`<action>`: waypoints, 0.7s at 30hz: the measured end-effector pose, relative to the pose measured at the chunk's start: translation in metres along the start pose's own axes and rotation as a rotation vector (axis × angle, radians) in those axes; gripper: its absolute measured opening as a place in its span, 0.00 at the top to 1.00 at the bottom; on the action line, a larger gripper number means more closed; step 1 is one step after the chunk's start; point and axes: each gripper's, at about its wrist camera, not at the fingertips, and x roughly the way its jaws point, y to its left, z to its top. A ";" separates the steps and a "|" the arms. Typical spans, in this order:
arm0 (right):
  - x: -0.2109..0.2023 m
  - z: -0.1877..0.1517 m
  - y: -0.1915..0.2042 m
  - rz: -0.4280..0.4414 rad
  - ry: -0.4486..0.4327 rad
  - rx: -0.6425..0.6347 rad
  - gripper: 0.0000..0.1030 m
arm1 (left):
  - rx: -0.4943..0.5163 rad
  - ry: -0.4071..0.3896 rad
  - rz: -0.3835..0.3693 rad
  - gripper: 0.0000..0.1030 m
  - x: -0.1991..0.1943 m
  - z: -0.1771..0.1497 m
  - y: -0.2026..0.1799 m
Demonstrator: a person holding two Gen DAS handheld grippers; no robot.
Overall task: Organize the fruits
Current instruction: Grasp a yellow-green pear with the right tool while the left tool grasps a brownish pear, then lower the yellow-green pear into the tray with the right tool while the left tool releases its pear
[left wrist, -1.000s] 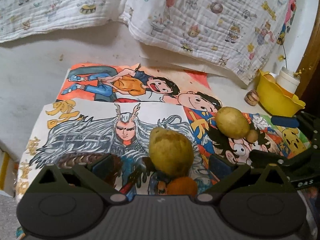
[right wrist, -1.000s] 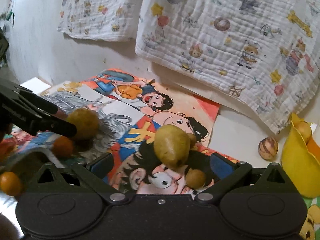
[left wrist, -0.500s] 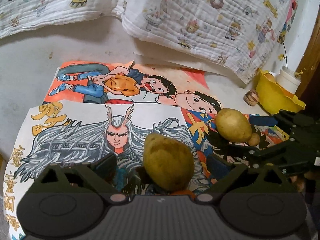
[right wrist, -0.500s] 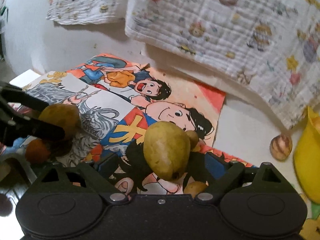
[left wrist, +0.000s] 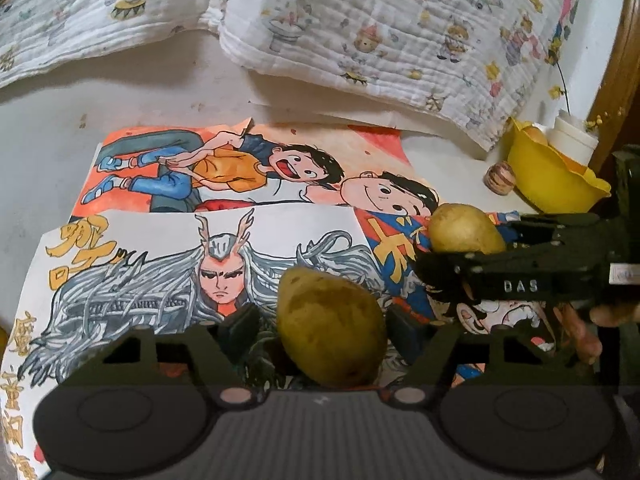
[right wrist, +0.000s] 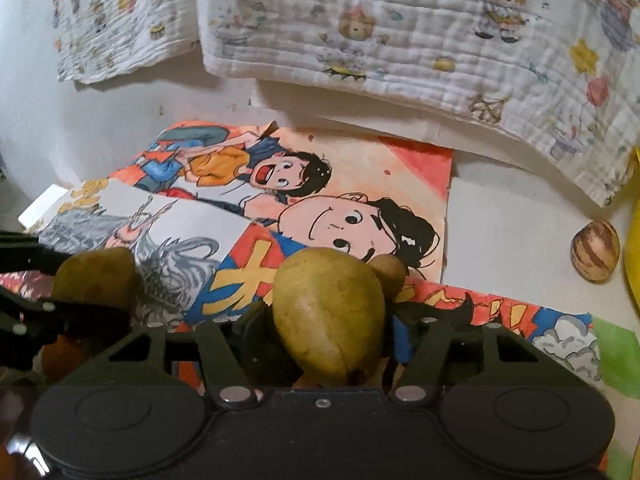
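Note:
In the left wrist view a yellow-brown oval fruit (left wrist: 332, 332) sits between the fingers of my left gripper (left wrist: 324, 316). The jaws are closing; the right pad is at its skin and a thin gap shows on the left. In the right wrist view a second oval fruit (right wrist: 330, 316) fills my right gripper (right wrist: 328, 320), whose jaws are closing with both pads against it. That fruit (left wrist: 466, 232) and the right gripper (left wrist: 472, 244) also show at the right of the left wrist view. The left gripper (right wrist: 76, 284) and its fruit (right wrist: 94, 276) appear at the left edge of the right wrist view.
Cartoon posters (left wrist: 240, 184) cover the table. A yellow bowl (left wrist: 552, 176) with fruit and a white cup (left wrist: 574, 138) stand at the far right, a striped round fruit (right wrist: 595, 256) beside them. A small brown fruit (right wrist: 387, 272) lies behind the right fruit. A printed blanket (right wrist: 400, 32) hangs behind.
Both grippers' jaws have narrowed around their oval fruits. The right gripper has moved in lower and closer over its fruit. The left gripper has hardly shifted.

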 end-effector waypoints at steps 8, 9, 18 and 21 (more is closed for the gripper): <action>0.001 -0.001 0.000 -0.014 -0.014 0.001 0.45 | 0.014 0.017 -0.019 0.41 0.001 0.003 -0.001; 0.001 -0.001 0.001 -0.016 -0.014 -0.001 0.45 | 0.016 0.018 -0.017 0.41 0.002 0.003 -0.001; -0.012 -0.010 0.000 0.021 -0.022 0.020 0.45 | -0.022 0.008 -0.008 0.42 -0.008 0.001 -0.001; -0.020 -0.014 0.001 0.036 -0.024 0.026 0.45 | -0.023 -0.011 0.003 0.42 -0.016 0.002 -0.004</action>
